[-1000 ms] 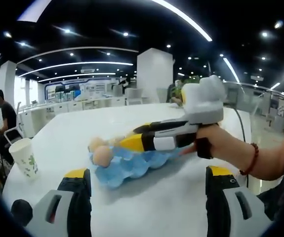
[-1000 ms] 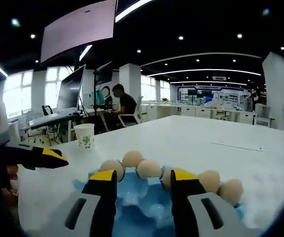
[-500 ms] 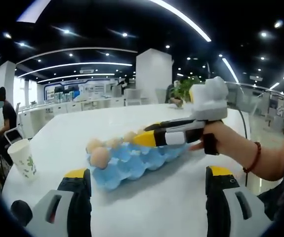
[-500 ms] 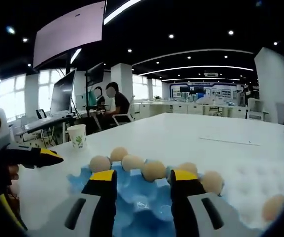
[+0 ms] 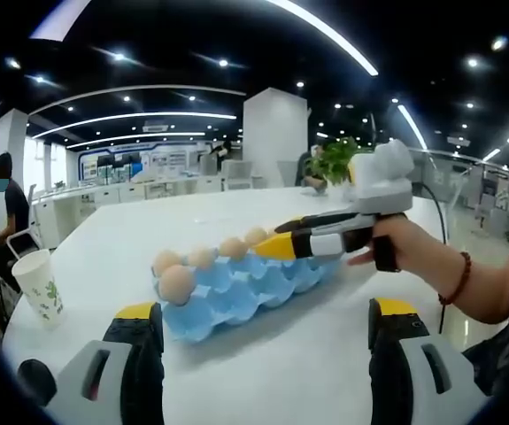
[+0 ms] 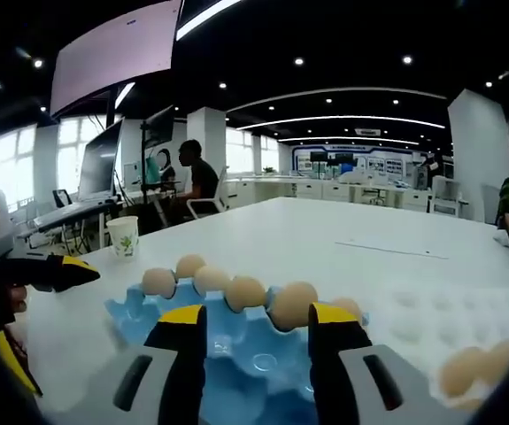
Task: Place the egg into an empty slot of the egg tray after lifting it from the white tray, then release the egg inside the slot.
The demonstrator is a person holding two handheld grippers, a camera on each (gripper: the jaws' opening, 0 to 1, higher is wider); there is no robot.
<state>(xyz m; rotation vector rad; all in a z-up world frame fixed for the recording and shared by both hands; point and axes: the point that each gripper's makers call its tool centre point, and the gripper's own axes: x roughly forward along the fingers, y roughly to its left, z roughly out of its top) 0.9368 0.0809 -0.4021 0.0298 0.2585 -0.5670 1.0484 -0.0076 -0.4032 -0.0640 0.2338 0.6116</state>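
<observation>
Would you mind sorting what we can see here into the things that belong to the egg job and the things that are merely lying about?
Belonging to the job:
blue egg tray
eggs in the tray
white tray
eggs on the white tray
right gripper
left gripper

Lying about:
paper cup
potted plant
sheet of paper

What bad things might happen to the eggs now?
The right gripper hangs open just above the blue egg tray, close to the row of brown eggs; a careless move might bump one loose. In the left gripper view, the tray sits loose on the white table, so a nudge might slide it. The left gripper is open, near the tray's front edge, and may knock it.
</observation>
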